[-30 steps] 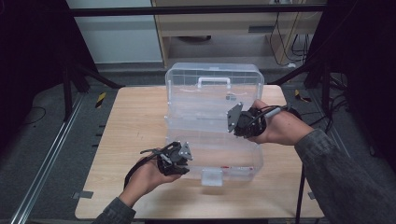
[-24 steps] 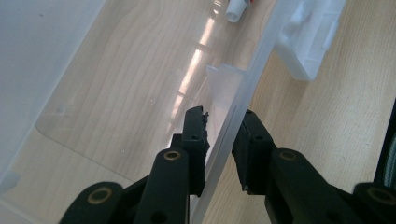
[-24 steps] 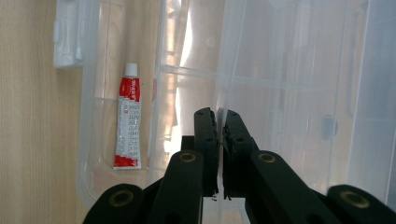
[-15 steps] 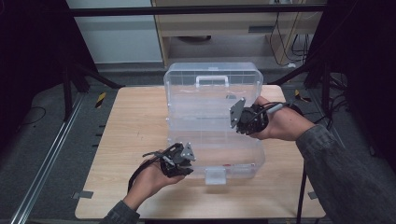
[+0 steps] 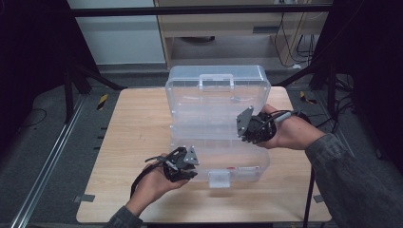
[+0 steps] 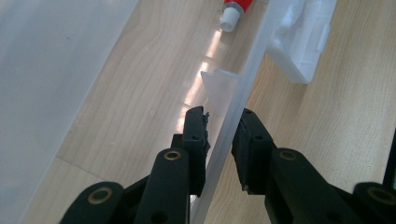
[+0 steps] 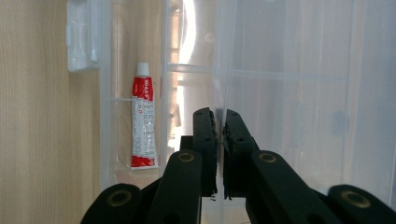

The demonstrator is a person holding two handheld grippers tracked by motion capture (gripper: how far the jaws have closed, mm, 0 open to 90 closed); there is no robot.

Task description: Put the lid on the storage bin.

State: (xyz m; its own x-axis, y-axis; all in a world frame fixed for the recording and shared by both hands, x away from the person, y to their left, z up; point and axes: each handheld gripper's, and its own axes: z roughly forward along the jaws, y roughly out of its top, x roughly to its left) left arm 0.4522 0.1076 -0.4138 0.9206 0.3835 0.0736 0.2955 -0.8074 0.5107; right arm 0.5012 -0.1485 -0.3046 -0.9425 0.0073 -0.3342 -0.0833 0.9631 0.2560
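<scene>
Not much has changed in the last second: the right gripper (image 5: 243, 127) has only drifted slightly, so the clear plastic hinged storage box (image 5: 216, 85) is still being steadied, I'd guess. Its jaws are pinched together on a thin inner wall. The left gripper (image 5: 190, 164) clamps the front wall at 7 o'clock. The box sits mid-table, lid up at 12, with 1 red-and-white tube (image 7: 142, 121) inside.

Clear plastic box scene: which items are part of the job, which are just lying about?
In the job:
- clear plastic box
- left gripper, clamped on the box's front wall
- right gripper, shut on a thin clear wall of the box
- red-and-white tube inside the box

Lying about:
- yellow-black item on the floor
- cabinet
</scene>
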